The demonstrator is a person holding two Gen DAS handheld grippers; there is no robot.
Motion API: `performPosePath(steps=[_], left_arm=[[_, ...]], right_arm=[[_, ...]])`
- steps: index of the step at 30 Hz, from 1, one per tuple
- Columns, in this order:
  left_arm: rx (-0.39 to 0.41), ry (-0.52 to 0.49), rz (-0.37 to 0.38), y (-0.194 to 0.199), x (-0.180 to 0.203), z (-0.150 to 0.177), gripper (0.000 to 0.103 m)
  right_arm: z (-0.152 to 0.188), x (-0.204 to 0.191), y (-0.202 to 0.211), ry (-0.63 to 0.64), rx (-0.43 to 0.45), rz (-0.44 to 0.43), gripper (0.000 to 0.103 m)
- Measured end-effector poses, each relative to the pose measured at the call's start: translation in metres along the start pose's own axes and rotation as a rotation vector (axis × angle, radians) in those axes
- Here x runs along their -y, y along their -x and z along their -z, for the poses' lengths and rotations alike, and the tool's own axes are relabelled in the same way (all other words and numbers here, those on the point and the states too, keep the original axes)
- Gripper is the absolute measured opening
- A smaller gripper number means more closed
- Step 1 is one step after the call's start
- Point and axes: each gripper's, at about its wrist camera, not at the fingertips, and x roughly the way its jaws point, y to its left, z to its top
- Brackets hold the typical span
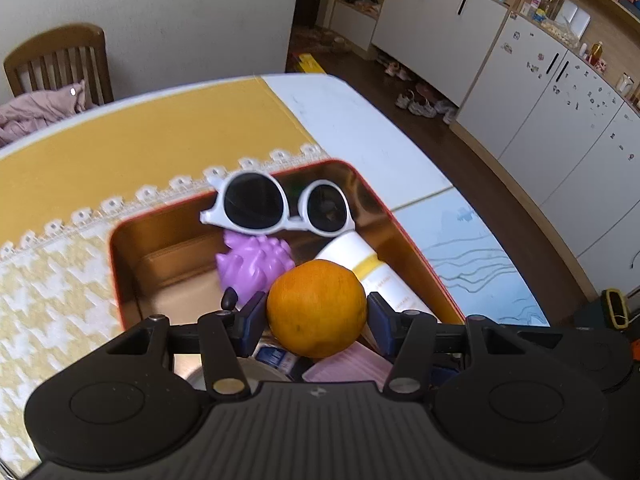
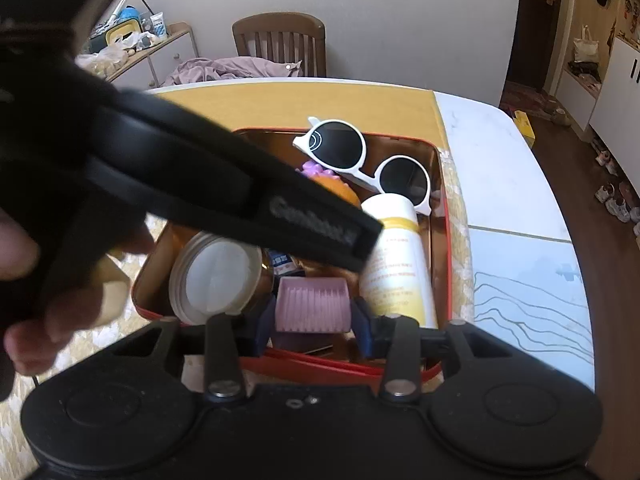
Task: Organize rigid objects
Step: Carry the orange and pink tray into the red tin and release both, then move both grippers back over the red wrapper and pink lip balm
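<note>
One orange (image 1: 317, 308); one pair of sunglasses (image 1: 276, 205); one tube (image 2: 400, 256); one jar (image 2: 218, 276)

Left gripper's black body (image 2: 224, 184) blurred across right wrist view, hiding most of orange (image 2: 344, 192) and purple toy (image 2: 314, 168). Person's hand (image 2: 24, 280) blurred, cut off at left edge. Tube (image 2: 400, 264) lettering too small to read. Small blue-labelled item (image 1: 276, 356) mostly hidden behind orange.

Tin (image 1: 120, 264): near-left floor bare, open from above. Far end blocked by sunglasses (image 1: 276, 206) over purple toy (image 1: 252, 262); right side by white tube (image 2: 400, 256); near end by jar (image 2: 218, 276).
</note>
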Motion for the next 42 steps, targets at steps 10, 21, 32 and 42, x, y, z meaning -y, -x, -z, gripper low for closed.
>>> performPosePath(steps=[10,21,32,42], left_arm=[[0.013,0.019,0.002,0.004,0.001,0.001,0.052],[0.111,0.031,0.017,0.045,-0.004,0.009,0.054],[0.197,0.022,-0.008,0.095,-0.026,0.031,0.063],[0.249,0.007,-0.034,0.146,-0.061,0.07,0.065]], right_arm=[[-0.005,0.004,0.003,-0.035,0.001,-0.013,0.044],[-0.001,0.001,0.014,-0.036,0.025,-0.008,0.056],[-0.004,-0.014,0.039,-0.044,0.074,0.002,0.068],[-0.003,-0.049,0.057,-0.056,0.111,0.011,0.088]])
